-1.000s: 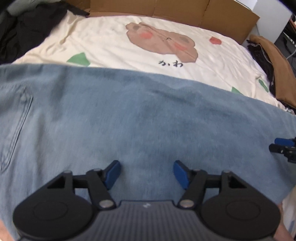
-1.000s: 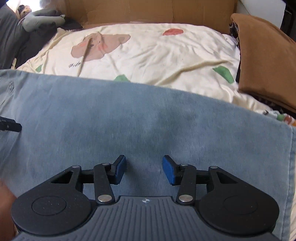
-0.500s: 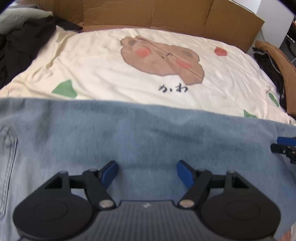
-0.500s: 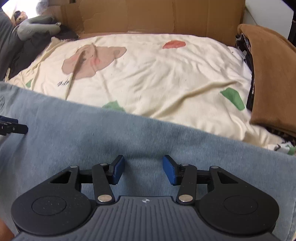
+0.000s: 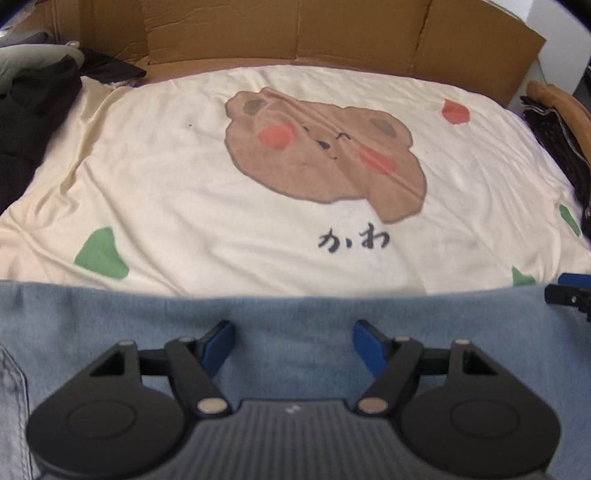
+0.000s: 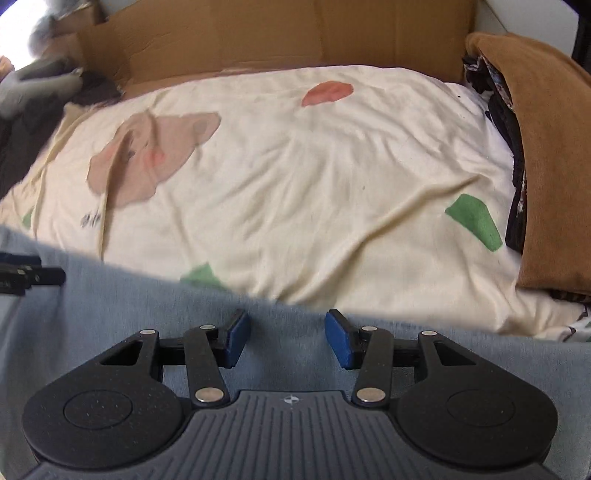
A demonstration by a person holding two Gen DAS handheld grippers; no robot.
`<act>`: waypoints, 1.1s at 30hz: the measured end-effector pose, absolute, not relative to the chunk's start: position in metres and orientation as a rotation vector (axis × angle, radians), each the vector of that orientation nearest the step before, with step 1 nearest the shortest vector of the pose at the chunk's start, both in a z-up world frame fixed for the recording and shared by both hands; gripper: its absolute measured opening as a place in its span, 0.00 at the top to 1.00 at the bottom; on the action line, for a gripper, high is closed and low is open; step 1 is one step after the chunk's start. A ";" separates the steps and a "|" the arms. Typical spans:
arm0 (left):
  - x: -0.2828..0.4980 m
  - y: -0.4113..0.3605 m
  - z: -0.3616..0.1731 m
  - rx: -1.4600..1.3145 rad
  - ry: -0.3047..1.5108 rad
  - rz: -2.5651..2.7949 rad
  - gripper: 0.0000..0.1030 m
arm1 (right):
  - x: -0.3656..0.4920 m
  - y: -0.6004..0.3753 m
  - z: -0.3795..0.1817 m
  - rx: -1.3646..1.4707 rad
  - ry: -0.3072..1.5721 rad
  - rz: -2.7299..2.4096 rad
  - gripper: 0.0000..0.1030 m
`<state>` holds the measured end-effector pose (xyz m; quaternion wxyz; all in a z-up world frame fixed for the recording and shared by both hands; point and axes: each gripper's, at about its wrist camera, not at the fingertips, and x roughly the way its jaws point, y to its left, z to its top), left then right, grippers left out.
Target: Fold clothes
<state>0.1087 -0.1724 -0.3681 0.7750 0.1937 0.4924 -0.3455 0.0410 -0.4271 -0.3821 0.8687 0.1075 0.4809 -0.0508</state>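
A light blue denim garment [image 5: 295,314] lies flat across the near part of the bed, and its far edge runs straight from left to right. A stitched pocket seam [image 5: 14,387] shows at its left. My left gripper [image 5: 293,343] hovers open over the denim just short of that edge, with nothing between its blue pads [image 5: 221,339]. In the right wrist view the same denim [image 6: 129,314] fills the bottom. My right gripper [image 6: 288,334] is open above it near the edge. Each gripper's tip shows in the other's view: the right gripper [image 5: 569,291] and the left gripper [image 6: 29,275].
A cream sheet [image 5: 166,184] printed with a brown bear [image 5: 321,155] covers the bed beyond the denim. A cardboard wall [image 5: 295,29] stands at the back. Dark clothes [image 5: 26,110] are piled at the left. A brown garment [image 6: 546,166] on dark clothes lies at the right.
Both grippers have drawn back toward the near side, still open. The denim's far edge now sits much lower in both views, and far more of the sheet shows.
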 end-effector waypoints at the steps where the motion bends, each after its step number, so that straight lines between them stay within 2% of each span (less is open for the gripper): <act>1: 0.110 -0.173 -0.366 0.413 1.074 -0.741 0.35 | 0.041 -0.430 -0.379 0.239 1.002 -0.109 0.50; 4: 0.112 -0.165 -0.351 0.334 1.098 -0.733 0.61 | 0.027 -0.441 -0.366 0.274 0.961 -0.128 0.53; 5: 0.111 -0.162 -0.347 0.304 1.106 -0.737 0.62 | 0.022 -0.445 -0.361 0.285 0.947 -0.134 0.52; 12: 0.083 -0.159 -0.327 0.271 1.092 -0.820 0.62 | -0.032 -0.479 -0.337 0.303 0.887 -0.244 0.52; 20: 0.037 -0.184 -0.343 0.330 1.129 -0.961 0.60 | -0.088 -0.515 -0.348 0.275 0.936 -0.486 0.52; 27: 0.020 -0.209 -0.368 0.449 1.120 -0.975 0.55 | -0.080 -0.539 -0.381 0.283 0.979 -0.513 0.53; 33: 0.027 -0.228 -0.368 0.463 1.109 -0.965 0.54 | -0.067 -0.556 -0.385 0.270 0.941 -0.490 0.54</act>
